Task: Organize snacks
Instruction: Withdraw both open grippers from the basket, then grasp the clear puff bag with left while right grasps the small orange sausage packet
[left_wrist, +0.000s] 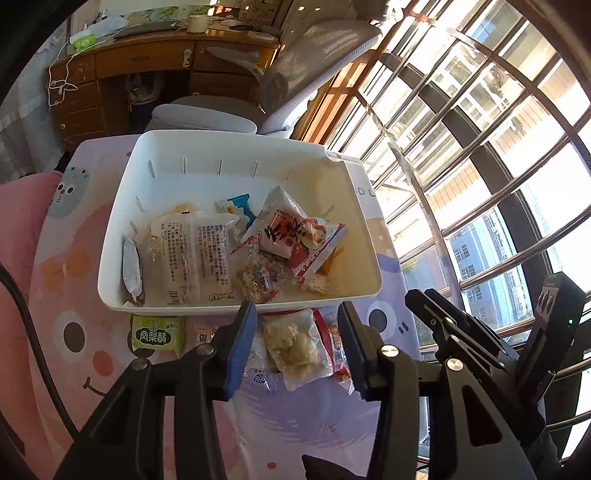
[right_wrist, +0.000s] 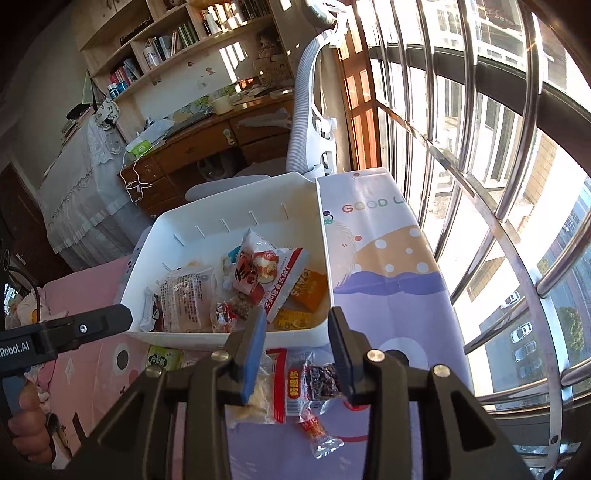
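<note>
Left gripper (left_wrist: 297, 347) spread, empty | right gripper (right_wrist: 297, 356) spread, empty | ahead: white rectangular plastic bin (left_wrist: 236, 173) holding crinkled snack packets (left_wrist: 284, 229)

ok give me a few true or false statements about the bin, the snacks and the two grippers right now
1. The white bin already holds several snack packets. True.
2. The green pastry packet lies inside the bin. False: it lies on the table, outside the near wall.
3. The left gripper is shut on a packet. False: it is open, with the clear pale snack bag below it.
4. The right gripper is open. True.
5. The red and white packet lies in the bin. True.
</note>
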